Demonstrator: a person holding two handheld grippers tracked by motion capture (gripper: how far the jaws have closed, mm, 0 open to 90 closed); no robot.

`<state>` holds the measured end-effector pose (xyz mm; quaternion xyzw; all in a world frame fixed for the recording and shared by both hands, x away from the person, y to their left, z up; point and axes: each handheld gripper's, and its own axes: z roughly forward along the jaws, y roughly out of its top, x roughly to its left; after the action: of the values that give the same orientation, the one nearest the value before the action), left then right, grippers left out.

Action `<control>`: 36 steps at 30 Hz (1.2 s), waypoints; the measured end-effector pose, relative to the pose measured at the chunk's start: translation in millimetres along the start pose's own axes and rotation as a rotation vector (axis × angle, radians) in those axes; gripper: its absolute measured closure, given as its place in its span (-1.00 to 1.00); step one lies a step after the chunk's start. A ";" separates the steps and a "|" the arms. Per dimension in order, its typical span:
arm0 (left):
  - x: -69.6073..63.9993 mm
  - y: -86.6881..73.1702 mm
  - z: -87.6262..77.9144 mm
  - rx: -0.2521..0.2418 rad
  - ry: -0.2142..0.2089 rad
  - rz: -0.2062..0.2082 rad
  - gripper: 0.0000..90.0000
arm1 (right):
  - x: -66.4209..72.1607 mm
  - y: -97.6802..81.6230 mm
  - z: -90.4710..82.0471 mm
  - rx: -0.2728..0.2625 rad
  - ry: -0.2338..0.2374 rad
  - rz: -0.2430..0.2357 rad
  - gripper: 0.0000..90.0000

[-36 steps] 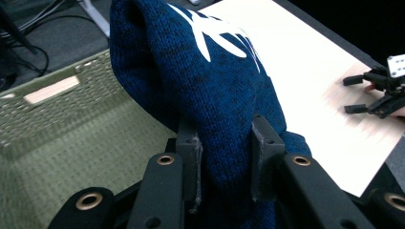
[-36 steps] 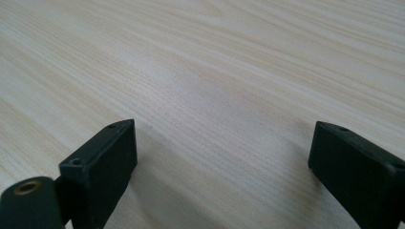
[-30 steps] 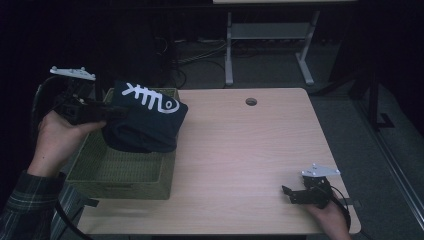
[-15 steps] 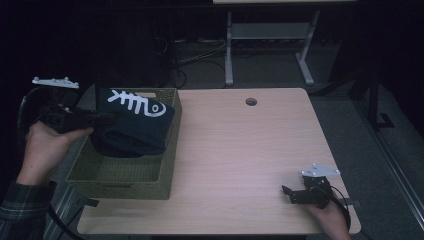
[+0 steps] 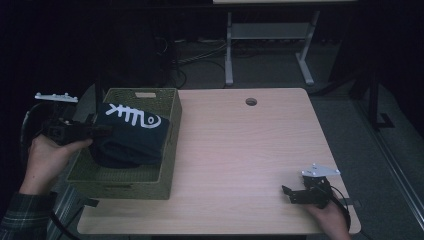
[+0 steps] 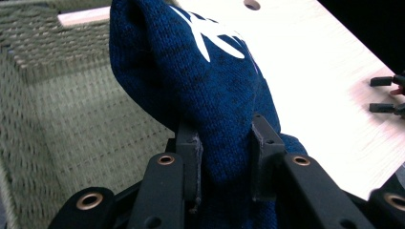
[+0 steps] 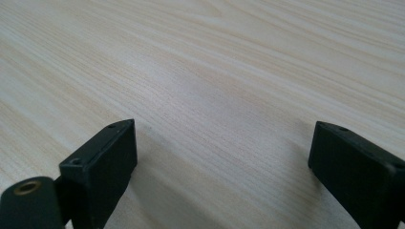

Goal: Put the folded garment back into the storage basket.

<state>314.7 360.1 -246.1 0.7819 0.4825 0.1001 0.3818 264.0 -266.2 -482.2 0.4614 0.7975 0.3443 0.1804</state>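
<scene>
Pinched in the left gripper [image 6: 224, 162], the navy sweater [image 5: 131, 134] has been lowered into the basket [image 5: 120, 182].

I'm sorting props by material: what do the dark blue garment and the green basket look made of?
The dark blue garment with white fishbone print looks like knitted yarn: visible looped stitches, matte. The olive-green rectangular basket looks woven, perhaps grass or paper cord, with fine ribbed rows.

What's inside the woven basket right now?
In the basket, a folded dark blue knit garment with a white fishbone print, gripped by the left gripper. The basket floor beneath it is covered, so anything under it can't be seen.
</scene>
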 end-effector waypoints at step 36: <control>45.0 -30.6 67.5 0.180 0.052 -0.035 0.48 | -0.1 0.2 0.4 0.000 -0.003 0.001 -0.80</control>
<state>352.5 371.1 -323.3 0.8017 0.5128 0.0697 0.2989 264.5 -266.1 -482.3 0.4624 0.7968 0.3439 0.1814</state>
